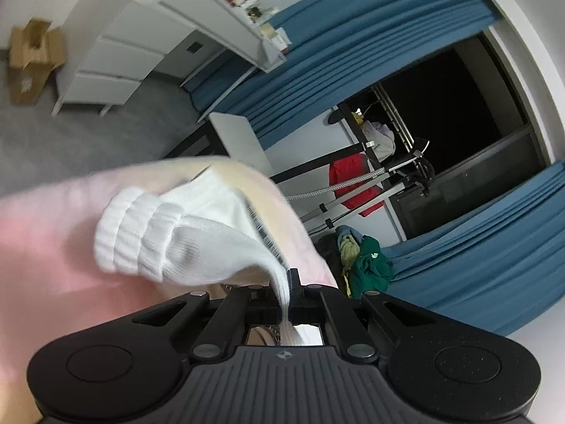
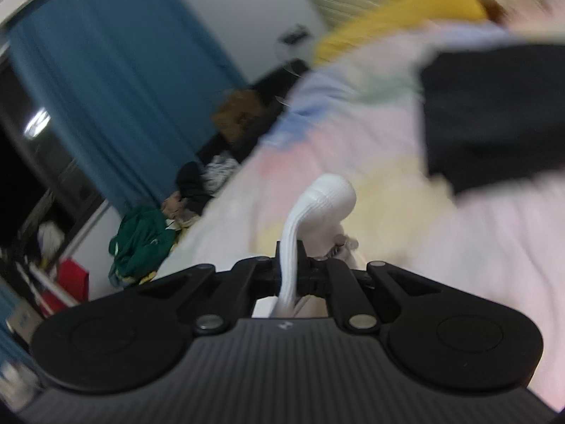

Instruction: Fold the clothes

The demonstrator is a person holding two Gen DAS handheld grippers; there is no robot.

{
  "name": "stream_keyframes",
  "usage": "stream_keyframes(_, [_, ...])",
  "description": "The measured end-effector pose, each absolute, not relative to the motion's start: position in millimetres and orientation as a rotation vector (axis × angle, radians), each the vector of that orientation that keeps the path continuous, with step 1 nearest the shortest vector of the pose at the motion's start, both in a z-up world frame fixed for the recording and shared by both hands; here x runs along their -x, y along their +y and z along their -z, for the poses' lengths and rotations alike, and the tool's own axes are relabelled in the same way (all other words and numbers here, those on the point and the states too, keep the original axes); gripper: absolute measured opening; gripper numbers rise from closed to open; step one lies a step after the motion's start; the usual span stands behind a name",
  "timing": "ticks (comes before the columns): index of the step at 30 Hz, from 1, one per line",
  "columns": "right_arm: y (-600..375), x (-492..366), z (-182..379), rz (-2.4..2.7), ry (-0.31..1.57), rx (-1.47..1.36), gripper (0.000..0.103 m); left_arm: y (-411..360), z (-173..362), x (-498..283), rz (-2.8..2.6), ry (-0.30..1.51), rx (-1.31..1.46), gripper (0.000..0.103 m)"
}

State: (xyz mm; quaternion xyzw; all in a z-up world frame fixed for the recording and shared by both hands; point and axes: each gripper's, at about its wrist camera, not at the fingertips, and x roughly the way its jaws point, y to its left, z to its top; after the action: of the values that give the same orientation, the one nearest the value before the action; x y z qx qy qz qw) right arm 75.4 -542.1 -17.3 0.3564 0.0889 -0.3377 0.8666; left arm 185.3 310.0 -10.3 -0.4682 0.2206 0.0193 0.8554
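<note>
A white sock (image 1: 176, 233) with a ribbed cuff hangs over the pastel pink and yellow bed sheet (image 1: 53, 247) in the left wrist view. My left gripper (image 1: 289, 282) is shut on one end of it, and the cuff dangles to the left. In the right wrist view my right gripper (image 2: 290, 251) is shut on a white sock (image 2: 328, 198) whose rounded end sticks up above the fingers. Whether both grippers hold the same sock I cannot tell. Both views are blurred by motion.
A black garment (image 2: 494, 113) and a yellow cloth (image 2: 406, 10) lie on the sheet (image 2: 459, 247). A green clothes pile (image 1: 370, 265) (image 2: 141, 243) sits on the floor by blue curtains (image 1: 476, 240). White drawers (image 1: 116, 56), a cardboard box (image 1: 31, 60) and a rack with a red item (image 1: 353, 180) stand beyond.
</note>
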Motion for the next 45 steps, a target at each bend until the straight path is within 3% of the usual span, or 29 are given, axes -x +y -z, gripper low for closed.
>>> stream_keyframes(4, [-554,-151,-10,0.692,0.201,-0.723,0.005,298,-13,-270,-0.056,0.505,0.974,0.002])
stream_keyframes(9, [-570,-251,-6,0.734,0.267,-0.618,0.005,272,-17,-383,-0.080,0.553,0.870,0.002])
stream_keyframes(19, [-582,-391,79,0.816,0.506,-0.426,0.006,240,74,-545,-0.202,0.775,0.712,0.004])
stream_keyframes(21, [-585,-400,90,0.808,0.535,-0.431,0.011,238,83,-555,-0.176,0.807,0.661,0.008])
stream_keyframes(24, [-591,-393,91,0.741,0.549,-0.479,0.025,241,82,-547,-0.126,0.803,0.660,0.021])
stream_keyframes(26, [-593,-381,85,0.694,0.554,-0.506,0.032,246,77,-529,-0.073,0.779,0.694,0.044])
stream_keyframes(29, [-589,-351,68,0.658,0.555,-0.533,0.044,253,63,-493,-0.019,0.735,0.706,0.059])
stream_keyframes(32, [-581,-311,52,0.618,0.519,-0.581,0.062,264,55,-440,0.009,0.702,0.736,0.067])
stream_keyframes(35, [-574,-263,49,0.574,0.461,-0.708,0.062,273,52,-384,0.023,0.670,0.807,0.078])
stream_keyframes(41, [-557,-171,97,0.528,0.382,-1.109,0.066,298,103,-301,-0.002,0.697,1.056,0.079])
stream_keyframes(45, [-546,-147,148,0.495,0.380,-1.336,0.067,308,143,-286,-0.033,0.731,1.172,0.076])
